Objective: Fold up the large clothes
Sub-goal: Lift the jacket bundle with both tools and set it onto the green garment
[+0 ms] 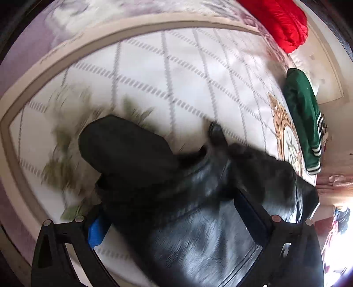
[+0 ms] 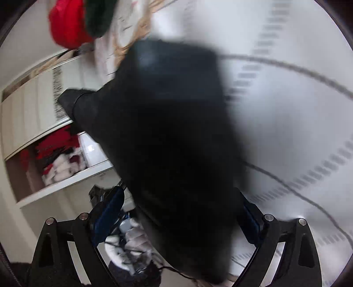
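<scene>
A black leather-like jacket (image 1: 194,198) lies bunched over the white quilted bed (image 1: 167,72), one sleeve end (image 1: 123,143) spread toward the left. My left gripper (image 1: 174,218) has the jacket between its blue-padded fingers (image 1: 97,231) and looks shut on it. In the right wrist view the same black jacket (image 2: 172,136) hangs blurred between the fingers (image 2: 110,212) of my right gripper (image 2: 178,220), which looks shut on it above the bed (image 2: 286,110).
A red garment (image 1: 280,19) and a green jacket with striped cuffs (image 1: 304,119) lie at the bed's far right edge. A white shelf with red and white clothes (image 2: 59,159) stands left of the bed. A white-gloved hand (image 2: 132,242) shows below.
</scene>
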